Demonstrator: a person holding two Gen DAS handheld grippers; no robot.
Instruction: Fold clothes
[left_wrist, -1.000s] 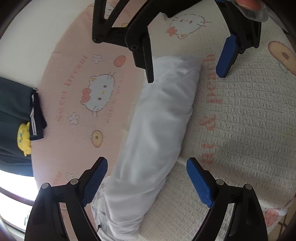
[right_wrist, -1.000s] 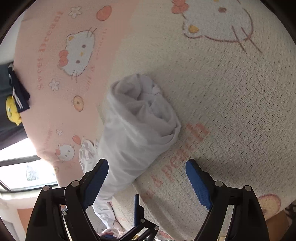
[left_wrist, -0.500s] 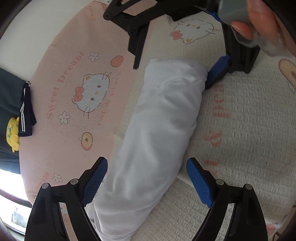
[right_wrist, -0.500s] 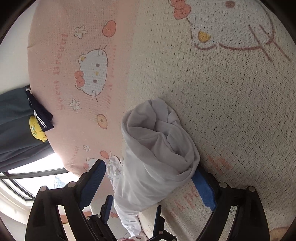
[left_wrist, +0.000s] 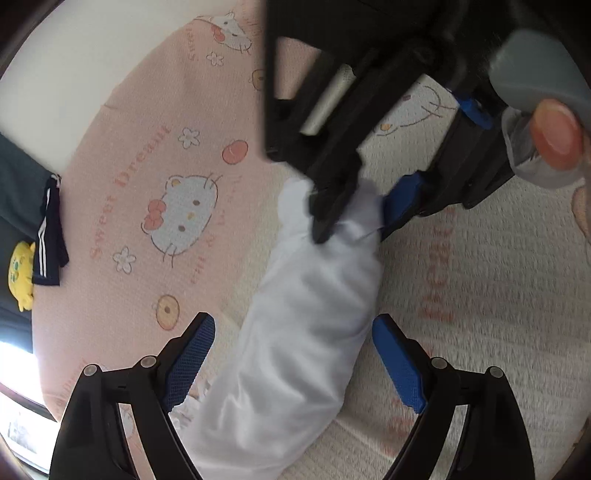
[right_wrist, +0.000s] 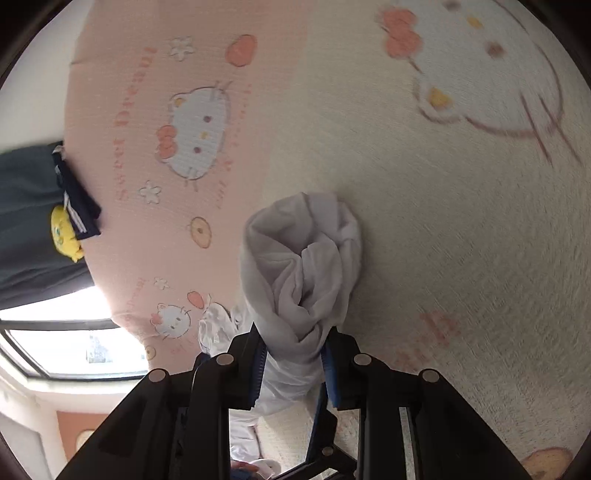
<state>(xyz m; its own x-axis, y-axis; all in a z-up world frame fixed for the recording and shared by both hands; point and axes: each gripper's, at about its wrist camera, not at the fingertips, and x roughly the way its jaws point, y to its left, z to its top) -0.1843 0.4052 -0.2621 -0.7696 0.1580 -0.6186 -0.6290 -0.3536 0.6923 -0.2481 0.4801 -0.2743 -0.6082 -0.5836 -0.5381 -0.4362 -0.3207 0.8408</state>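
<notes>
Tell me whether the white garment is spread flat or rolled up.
Rolled up: the white garment lies as a long bundle on the blanket, its end layers coiled where the right tool pinches it.

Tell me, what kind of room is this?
Probably a bedroom: a cartoon-cat "Sweet Dream" blanket covers a bed-like surface, a rolled white garment lies on it, and a window sits beside.

Cartoon-cat bedspread, perhaps a window
</notes>
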